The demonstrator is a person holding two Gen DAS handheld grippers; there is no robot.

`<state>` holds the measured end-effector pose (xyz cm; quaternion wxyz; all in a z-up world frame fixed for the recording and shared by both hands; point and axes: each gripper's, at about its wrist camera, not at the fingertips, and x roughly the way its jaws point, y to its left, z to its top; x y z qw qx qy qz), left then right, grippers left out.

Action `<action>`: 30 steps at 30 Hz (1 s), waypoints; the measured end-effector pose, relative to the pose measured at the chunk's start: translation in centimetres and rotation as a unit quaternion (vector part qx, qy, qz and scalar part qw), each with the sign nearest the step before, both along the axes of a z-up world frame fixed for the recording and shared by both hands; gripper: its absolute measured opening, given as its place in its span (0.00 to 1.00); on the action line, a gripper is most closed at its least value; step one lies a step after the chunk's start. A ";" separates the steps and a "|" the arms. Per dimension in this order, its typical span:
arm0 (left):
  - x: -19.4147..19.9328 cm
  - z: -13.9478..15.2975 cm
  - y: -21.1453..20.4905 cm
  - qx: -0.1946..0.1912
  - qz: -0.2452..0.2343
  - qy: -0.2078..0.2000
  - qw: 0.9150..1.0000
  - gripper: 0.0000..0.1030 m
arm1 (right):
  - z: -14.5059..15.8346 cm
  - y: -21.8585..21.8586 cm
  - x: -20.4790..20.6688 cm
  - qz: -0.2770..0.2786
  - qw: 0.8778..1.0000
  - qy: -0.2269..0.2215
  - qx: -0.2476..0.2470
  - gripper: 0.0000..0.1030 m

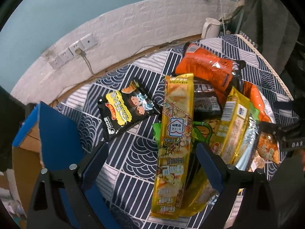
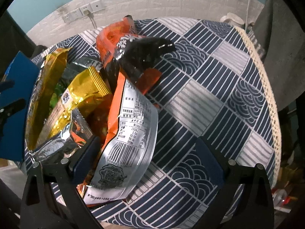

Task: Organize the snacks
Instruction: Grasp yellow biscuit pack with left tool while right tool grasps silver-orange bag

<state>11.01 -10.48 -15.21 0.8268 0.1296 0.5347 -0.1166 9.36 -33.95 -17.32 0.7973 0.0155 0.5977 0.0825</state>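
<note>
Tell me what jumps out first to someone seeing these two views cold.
A jumbled heap of shiny snack bags on the navy patterned tablecloth. In the left wrist view a long yellow packet runs up between the open left gripper, with a black packet lying apart to its left. In the right wrist view a silver-backed orange bag fills the space by the open right gripper.

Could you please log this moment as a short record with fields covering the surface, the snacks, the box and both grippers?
surface: table under a navy and white patterned cloth
snack pile: mixed packets heaped together, a long yellow packet on top
apart from pile: black and yellow packet lying alone on the cloth
box: blue cardboard box, at the left
left gripper: open, long yellow packet between the fingers
right gripper: open, silver-backed orange packet between the fingers
</note>
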 end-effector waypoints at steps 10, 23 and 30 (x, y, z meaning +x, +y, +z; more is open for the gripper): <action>1.0 -3.1 -0.5 -0.018 -0.002 0.052 0.998 0.92 | -2.5 0.3 0.5 0.003 0.997 0.041 0.067 0.73; -0.1 -4.5 -1.7 -0.028 -0.045 0.086 0.995 0.31 | -0.5 0.1 0.1 0.036 0.999 0.007 0.032 0.38; -1.2 -2.7 -1.1 -0.015 -0.043 0.051 0.998 0.30 | 2.5 -0.1 -0.5 0.038 0.999 -0.028 0.002 0.38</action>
